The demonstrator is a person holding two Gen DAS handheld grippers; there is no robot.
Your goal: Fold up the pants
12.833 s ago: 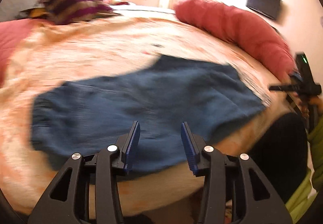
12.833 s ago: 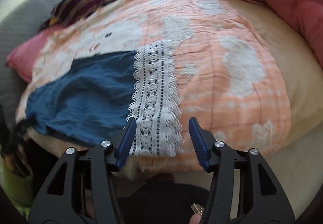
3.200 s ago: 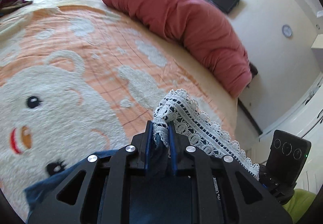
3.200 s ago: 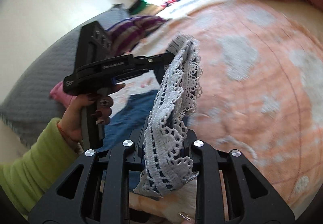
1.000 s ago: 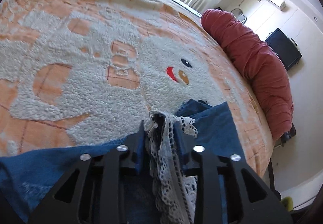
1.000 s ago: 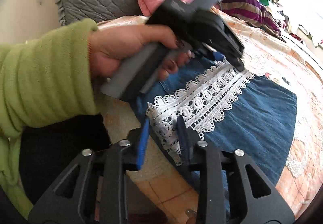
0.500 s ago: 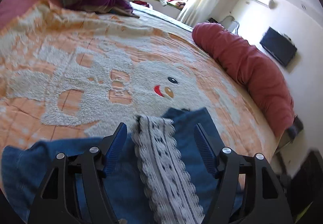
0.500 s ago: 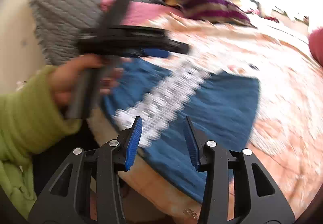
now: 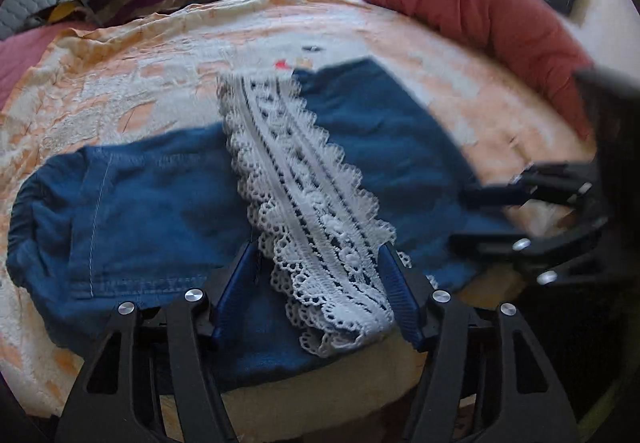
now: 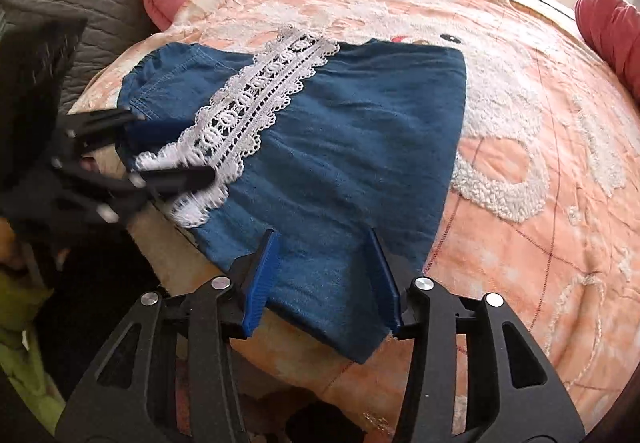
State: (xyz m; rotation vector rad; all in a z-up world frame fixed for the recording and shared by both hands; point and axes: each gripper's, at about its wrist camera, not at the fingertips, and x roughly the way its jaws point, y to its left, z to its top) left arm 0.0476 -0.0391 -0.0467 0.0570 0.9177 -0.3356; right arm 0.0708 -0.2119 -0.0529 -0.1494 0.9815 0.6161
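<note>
Lying folded on the peach fleece blanket (image 10: 560, 171), the blue denim pants with white lace hem (image 9: 168, 203) are sitting ahead of both grippers, left (image 9: 316, 297) and right (image 10: 324, 275), whose jaws are gaping wide, gripping nothing.

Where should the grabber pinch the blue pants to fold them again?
Probably the loose corner of the blue pants nearest the right gripper, coming from the bed's near edge. That corner lies flat over the edge, clear of the lace trim, and sits between the open jaws.

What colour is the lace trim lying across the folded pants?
White openwork lace trim against the dark blue denim pants; clearest in the right wrist view.
</note>
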